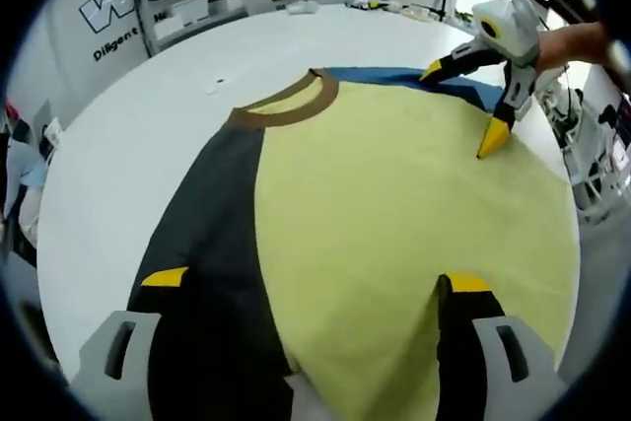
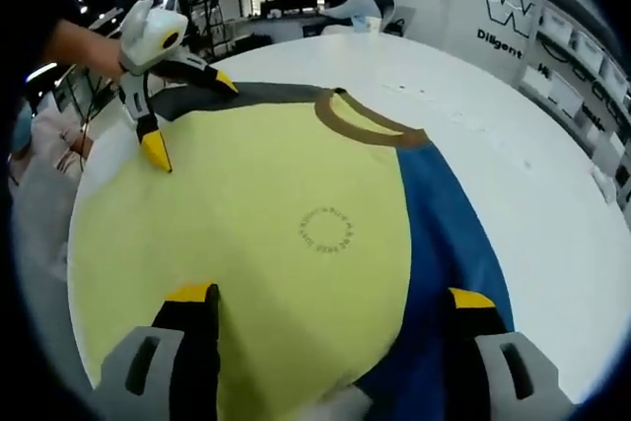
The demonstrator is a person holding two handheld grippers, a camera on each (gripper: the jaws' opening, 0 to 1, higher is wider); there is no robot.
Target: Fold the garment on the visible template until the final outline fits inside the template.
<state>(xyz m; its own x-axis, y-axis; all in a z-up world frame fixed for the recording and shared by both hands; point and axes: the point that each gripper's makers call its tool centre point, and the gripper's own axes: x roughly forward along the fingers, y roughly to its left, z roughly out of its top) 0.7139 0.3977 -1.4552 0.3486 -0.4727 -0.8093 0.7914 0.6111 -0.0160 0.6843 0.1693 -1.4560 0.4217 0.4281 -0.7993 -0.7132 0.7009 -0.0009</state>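
On white table [image 1: 118, 145] | shirt [image 1: 394, 204] flat | both fingers apart

The wall [image 2: 493, 7] bears a large "W" logo above "Diligent", both cut off; the shirt's [image 2: 246, 204] circular print is unreadable.

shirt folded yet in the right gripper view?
No: the shirt lies spread flat on the white table, yellow body, brown collar and blue sleeve all open, no fold.
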